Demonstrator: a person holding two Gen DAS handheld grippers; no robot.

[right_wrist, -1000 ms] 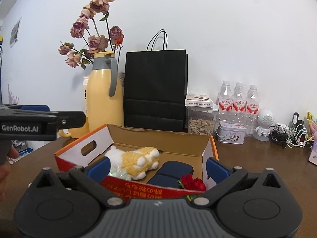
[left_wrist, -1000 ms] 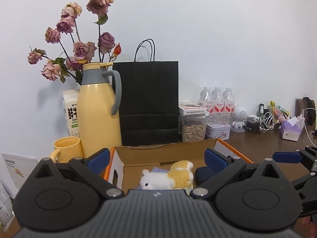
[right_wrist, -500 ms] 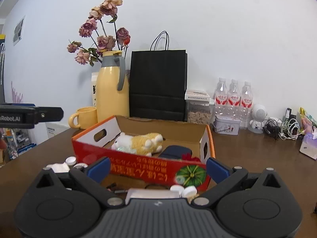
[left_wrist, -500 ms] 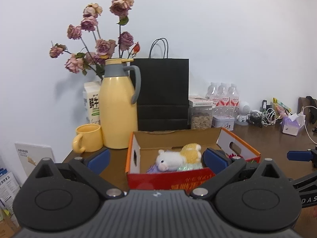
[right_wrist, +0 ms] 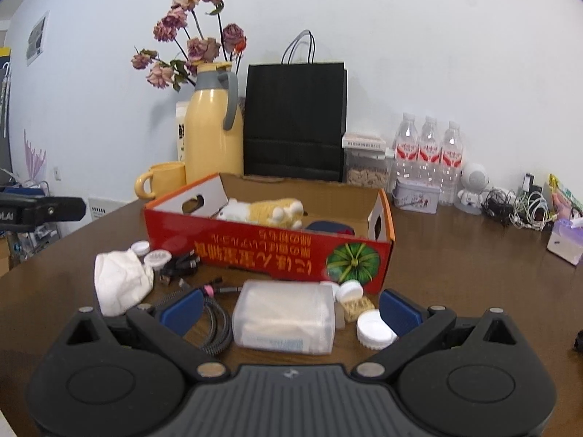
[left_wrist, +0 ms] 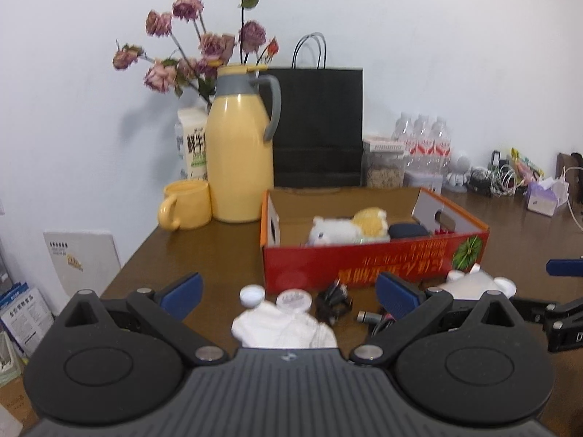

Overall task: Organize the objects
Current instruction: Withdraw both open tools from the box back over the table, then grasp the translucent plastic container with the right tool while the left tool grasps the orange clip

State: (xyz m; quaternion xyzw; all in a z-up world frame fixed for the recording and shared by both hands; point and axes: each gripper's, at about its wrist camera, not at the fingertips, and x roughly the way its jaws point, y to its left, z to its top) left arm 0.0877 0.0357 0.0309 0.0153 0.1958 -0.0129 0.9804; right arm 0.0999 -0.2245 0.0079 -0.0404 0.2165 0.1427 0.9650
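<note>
With both the left gripper (left_wrist: 288, 291) and right gripper (right_wrist: 289, 311) spread wide and empty, the right should probably straddle the smooth, rounded clear plastic tub (right_wrist: 284, 320) lying before the glossy red cardboard box (right_wrist: 269, 247), squeezing its flat sides, leaving the limp white cloth (right_wrist: 120, 282) for later.

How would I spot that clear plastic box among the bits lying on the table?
Find the long red cardboard box with a green pumpkin printed on its front. On the brown table just in front of it lies the clear plastic box, between the right gripper's open fingers. It is see-through, rectangular, packed with white contents, unlike the round white caps beside it.
</note>
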